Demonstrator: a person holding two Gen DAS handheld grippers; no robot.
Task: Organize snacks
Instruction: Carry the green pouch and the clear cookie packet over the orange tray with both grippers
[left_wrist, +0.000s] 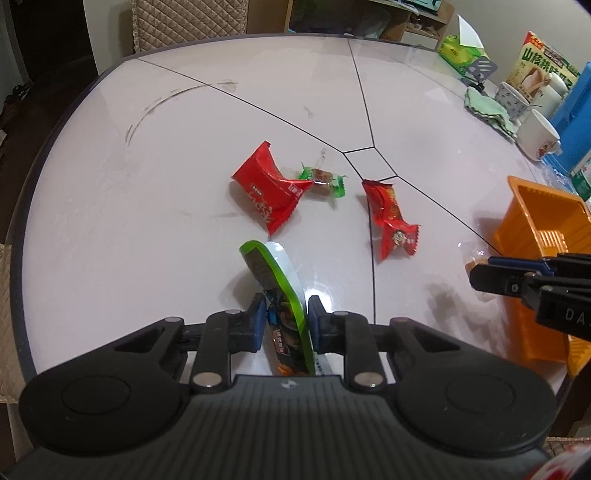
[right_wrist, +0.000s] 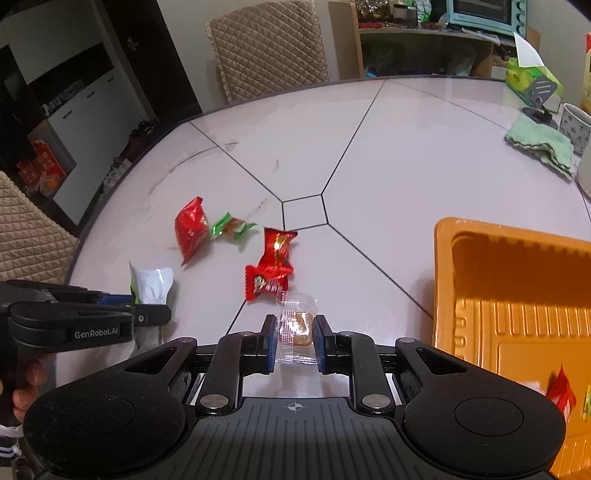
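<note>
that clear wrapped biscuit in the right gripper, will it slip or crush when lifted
The clear-wrapped biscuit is probably light: it looks thin. Its glossy film may let it slip between the right gripper pads. The brown piece inside seems stiff but brittle, so a hard squeeze might crack it, while the loose wrapper ends will likely flop.

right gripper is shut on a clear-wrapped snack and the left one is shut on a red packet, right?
Not quite. The left gripper is shut on a green-edged packet, not a red one, as the left wrist view shows. The right gripper is indeed shut on the clear-wrapped snack.
</note>
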